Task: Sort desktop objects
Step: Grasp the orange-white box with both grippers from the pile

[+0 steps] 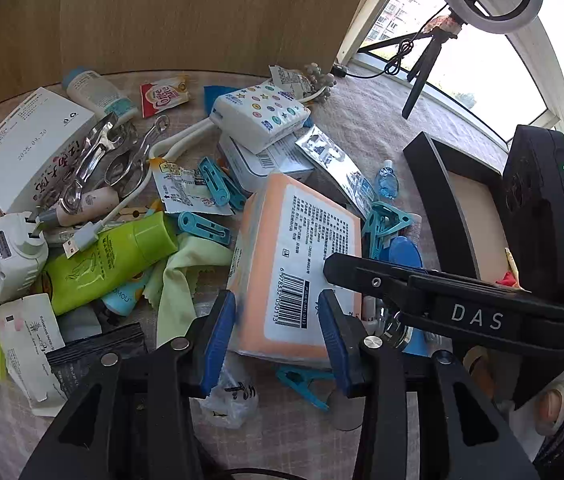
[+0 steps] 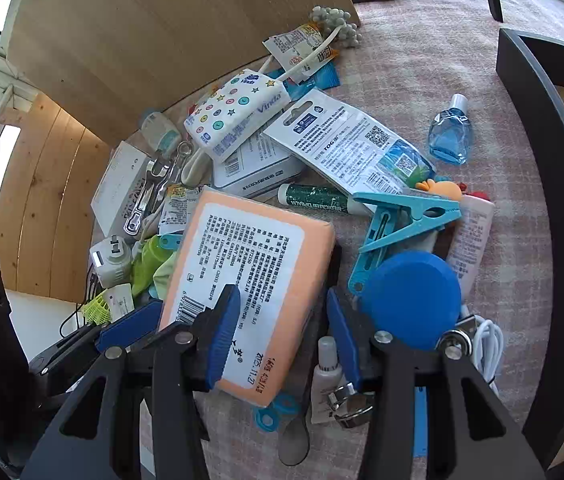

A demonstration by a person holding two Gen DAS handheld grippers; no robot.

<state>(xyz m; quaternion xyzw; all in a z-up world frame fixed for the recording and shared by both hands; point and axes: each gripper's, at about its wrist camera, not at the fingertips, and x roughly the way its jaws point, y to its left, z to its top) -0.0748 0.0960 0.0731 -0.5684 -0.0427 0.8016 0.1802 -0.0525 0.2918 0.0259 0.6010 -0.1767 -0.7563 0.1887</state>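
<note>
Both grippers, left gripper (image 1: pixel 278 332) and right gripper (image 2: pixel 282 332), straddled the orange plastic-wrapped tissue pack (image 2: pixel 250 280) lying atop counter clutter, jaws wide, gripping nothing; squeezing its sides squarely looked wisest.

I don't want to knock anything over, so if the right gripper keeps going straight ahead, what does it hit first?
The right gripper would meet the orange tissue pack first; the pack already lies between its open fingers. Depth is hard to judge, so contact may be close.

"Vinda" on tissue pack (image 2: pixel 238 114), probably
</note>
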